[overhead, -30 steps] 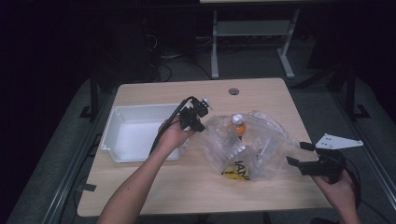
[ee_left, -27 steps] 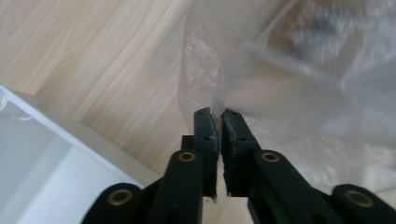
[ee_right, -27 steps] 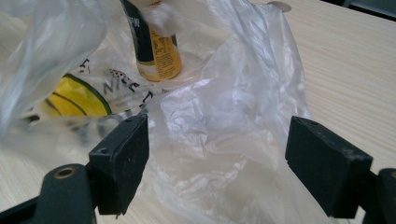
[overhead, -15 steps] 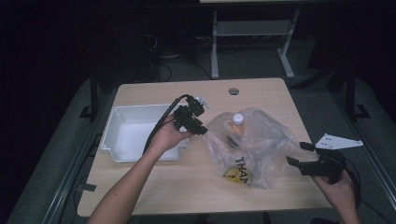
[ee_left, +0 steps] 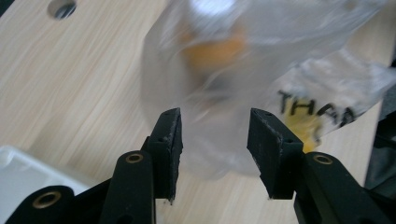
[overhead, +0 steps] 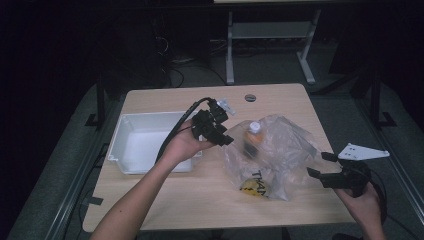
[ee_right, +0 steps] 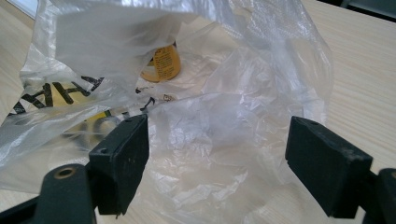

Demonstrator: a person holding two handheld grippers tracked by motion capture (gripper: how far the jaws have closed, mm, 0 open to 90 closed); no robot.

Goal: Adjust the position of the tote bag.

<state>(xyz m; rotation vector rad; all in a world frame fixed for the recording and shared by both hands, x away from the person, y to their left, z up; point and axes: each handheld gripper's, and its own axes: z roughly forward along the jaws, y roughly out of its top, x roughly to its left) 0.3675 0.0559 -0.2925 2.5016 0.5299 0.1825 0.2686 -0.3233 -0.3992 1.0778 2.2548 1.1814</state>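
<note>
Left tongs (overhead: 224,134), jaws just opening and empty, hover beside crumpled clear plastic bag (overhead: 280,150) mid-surface; right tongs (overhead: 317,165) gape empty near surface's (overhead: 165,210) right edge; right gripper view reveals orange bottle's (ee_right: 163,65) label.

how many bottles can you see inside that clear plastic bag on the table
1. An orange bottle with a white cap stands in the upper left part of the plastic bag. Something yellow lies at the bag's near edge; the crumpled plastic may hide more.

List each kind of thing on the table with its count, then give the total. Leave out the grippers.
Clear plastic bag: 1
Orange bottle with white cap, inside the bag: 1
White bin: 1
Total: 3
</note>
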